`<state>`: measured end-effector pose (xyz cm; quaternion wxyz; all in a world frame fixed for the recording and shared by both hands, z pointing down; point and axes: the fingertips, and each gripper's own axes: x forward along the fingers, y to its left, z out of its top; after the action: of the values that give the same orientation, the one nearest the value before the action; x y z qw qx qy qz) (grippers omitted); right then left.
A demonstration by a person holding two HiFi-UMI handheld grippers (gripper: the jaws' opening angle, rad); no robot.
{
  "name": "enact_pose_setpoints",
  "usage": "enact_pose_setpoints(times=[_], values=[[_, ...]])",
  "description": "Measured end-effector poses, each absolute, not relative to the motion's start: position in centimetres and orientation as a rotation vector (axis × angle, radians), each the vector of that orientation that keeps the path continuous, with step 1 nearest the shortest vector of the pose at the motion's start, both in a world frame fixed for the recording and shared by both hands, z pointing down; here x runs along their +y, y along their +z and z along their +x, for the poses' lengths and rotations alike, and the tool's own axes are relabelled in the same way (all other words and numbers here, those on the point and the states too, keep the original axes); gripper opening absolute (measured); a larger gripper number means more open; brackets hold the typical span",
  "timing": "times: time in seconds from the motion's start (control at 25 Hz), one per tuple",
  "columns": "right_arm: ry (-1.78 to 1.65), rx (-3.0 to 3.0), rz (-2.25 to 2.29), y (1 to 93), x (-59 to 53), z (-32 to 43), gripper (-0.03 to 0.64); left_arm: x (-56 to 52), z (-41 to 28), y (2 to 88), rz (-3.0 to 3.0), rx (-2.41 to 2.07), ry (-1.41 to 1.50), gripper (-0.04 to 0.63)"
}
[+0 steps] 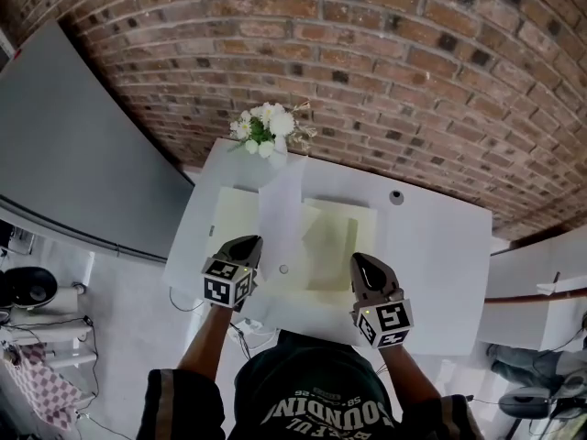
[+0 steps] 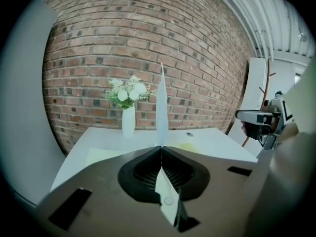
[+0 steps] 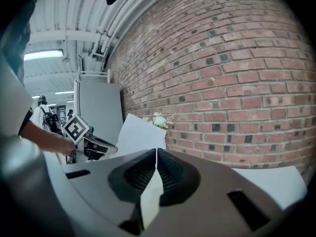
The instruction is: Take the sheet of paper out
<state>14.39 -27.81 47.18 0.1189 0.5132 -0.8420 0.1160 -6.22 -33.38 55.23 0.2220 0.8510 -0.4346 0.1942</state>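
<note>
A white sheet of paper stands lifted over a pale yellow folder that lies open on the white table. My left gripper is shut on the sheet's near left edge. In the left gripper view the sheet rises edge-on from the closed jaws of the left gripper. My right gripper rests at the folder's near right edge. In the right gripper view the right gripper is shut on a thin pale edge of the folder. That view also shows the raised sheet and the left gripper.
A white vase of white flowers stands at the table's far edge against the brick wall. A small round fitting sits in the tabletop at the back right. A grey panel stands to the left.
</note>
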Motion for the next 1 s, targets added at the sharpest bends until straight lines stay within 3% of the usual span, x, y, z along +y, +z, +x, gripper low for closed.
enact_pose_setpoints(times=[0.52, 1.0], values=[[0.21, -2.391, 1.654, 43.2, -29.6, 18.9, 0.069, -34.6, -1.9, 47.7, 2.5, -1.137, 0.306, 0.012], [0.158, -2.354, 1.75, 41.4, -30.0, 20.9, 0.069, -35.5, -0.1, 45.1, 2.58, -1.09, 0.28, 0.014]])
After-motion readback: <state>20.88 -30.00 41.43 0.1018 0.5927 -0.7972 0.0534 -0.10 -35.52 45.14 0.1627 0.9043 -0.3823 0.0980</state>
